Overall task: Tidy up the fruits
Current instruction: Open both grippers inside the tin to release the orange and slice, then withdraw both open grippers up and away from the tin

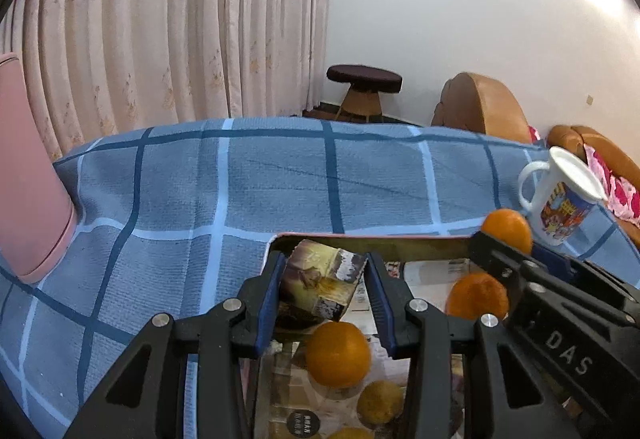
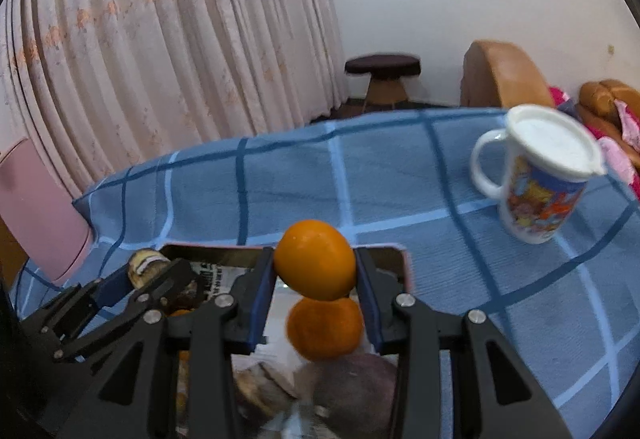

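Our right gripper (image 2: 315, 279) has its jaws pinching an orange (image 2: 315, 259), the blue pads pressed against both of its sides, and we hold it just above the far right corner of the tray (image 2: 402, 259). Our left gripper (image 1: 326, 289) has its jaws clamped on a small printed box (image 1: 320, 285), tilted between the pads, over the far left part of the same tray. Directly under the held orange a second orange (image 2: 325, 327) lies in the tray, on printed paper. From the left wrist view we see another orange (image 1: 338, 354) in the tray nearer to us than the box, and beside it a duller yellowish fruit (image 1: 379, 401). The tray rests on a surface covered by a blue checked cloth (image 1: 240, 191). On the cloth, to the right of the tray and apart from it, stands a white lidded mug (image 2: 540, 183) with a colourful print. To the left of the tray a pink object (image 1: 28, 179) stands at the edge of the cloth. Beyond the tray, past the surface, we see a round stool (image 1: 364, 79) before a pale curtain (image 1: 160, 19).
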Action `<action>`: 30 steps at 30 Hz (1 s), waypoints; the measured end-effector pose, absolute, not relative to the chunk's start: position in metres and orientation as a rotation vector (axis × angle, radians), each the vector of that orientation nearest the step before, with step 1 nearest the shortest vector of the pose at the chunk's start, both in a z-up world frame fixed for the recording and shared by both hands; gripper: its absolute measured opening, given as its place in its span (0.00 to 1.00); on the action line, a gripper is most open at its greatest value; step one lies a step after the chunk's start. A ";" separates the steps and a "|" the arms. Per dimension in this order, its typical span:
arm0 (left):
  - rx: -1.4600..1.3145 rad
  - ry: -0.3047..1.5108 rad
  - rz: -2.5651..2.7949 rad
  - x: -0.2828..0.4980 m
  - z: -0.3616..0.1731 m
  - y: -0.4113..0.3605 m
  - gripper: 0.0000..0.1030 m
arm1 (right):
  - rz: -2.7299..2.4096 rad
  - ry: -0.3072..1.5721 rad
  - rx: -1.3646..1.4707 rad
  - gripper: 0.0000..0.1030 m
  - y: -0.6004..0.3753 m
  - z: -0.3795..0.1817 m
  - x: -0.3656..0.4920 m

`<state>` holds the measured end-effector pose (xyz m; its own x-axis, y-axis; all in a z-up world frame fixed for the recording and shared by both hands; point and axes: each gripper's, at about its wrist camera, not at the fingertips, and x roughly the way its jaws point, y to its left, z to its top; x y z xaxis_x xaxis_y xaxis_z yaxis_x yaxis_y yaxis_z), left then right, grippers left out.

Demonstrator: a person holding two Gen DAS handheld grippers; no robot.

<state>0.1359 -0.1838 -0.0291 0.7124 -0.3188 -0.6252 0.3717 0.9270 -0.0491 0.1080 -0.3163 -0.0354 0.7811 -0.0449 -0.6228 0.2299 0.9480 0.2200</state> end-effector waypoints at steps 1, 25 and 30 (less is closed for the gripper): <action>0.093 0.690 -0.365 0.138 -0.032 -0.183 0.42 | -0.151 0.675 0.293 0.41 -0.315 -0.037 0.111; 0.202 0.699 -0.392 0.125 -0.039 -0.203 0.76 | -0.109 0.620 0.338 0.80 -0.315 -0.035 0.102; 0.116 0.712 -0.421 0.127 -0.036 -0.196 0.80 | -0.175 0.550 0.338 0.84 -0.320 -0.032 0.088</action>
